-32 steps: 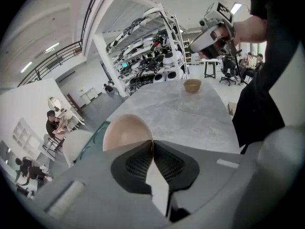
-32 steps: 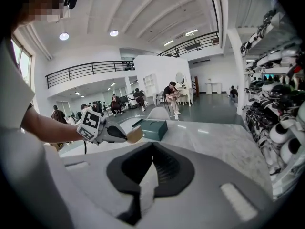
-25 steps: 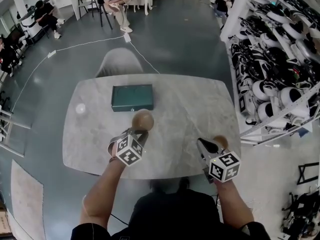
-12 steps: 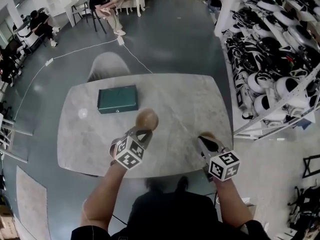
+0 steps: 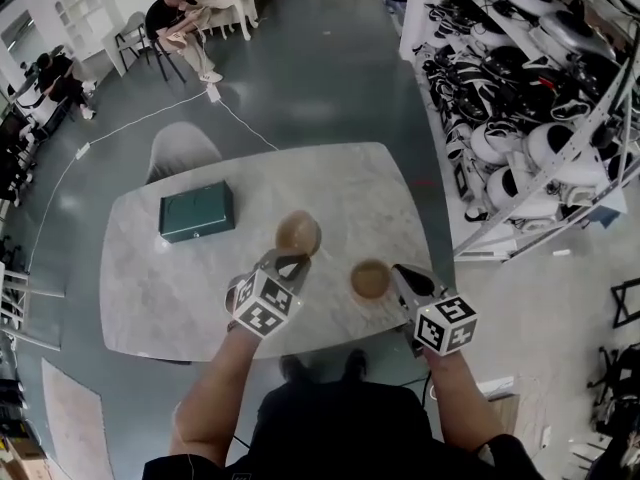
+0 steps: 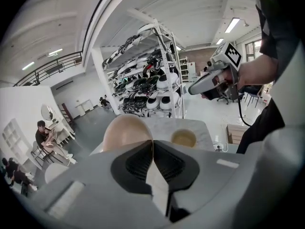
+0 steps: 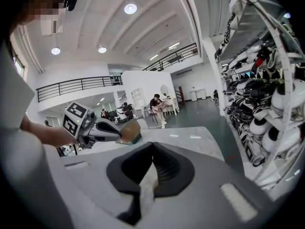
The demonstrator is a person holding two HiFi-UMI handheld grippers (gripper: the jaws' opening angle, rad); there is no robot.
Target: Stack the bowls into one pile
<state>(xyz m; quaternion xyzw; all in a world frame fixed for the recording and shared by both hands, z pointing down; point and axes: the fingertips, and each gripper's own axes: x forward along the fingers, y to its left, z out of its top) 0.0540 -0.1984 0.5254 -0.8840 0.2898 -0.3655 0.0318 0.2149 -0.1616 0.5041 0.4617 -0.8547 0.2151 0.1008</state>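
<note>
My left gripper (image 5: 290,260) is shut on the rim of a brown bowl (image 5: 298,233), which it holds above the marble table (image 5: 190,293). In the left gripper view that bowl (image 6: 127,132) bulges just over the closed jaws (image 6: 152,144). A second brown bowl (image 5: 370,279) stands upright on the table near its right front corner, also in the left gripper view (image 6: 183,138). My right gripper (image 5: 398,271) hovers just right of it with its jaws together (image 7: 151,146); I see nothing held in them. The right gripper view shows the left gripper (image 7: 116,136) with its bowl (image 7: 129,130).
A dark green box (image 5: 197,211) lies on the table's far left part. A grey chair (image 5: 180,150) stands behind the table. Shelves full of headsets (image 5: 520,138) run along the right, close to the table's right edge. People sit at a distant desk (image 5: 180,8).
The left gripper has carried its bowl rightwards over the table, nearer the second bowl. The right gripper, earlier covering part of that bowl, now sits to its right. The view has shifted right.
</note>
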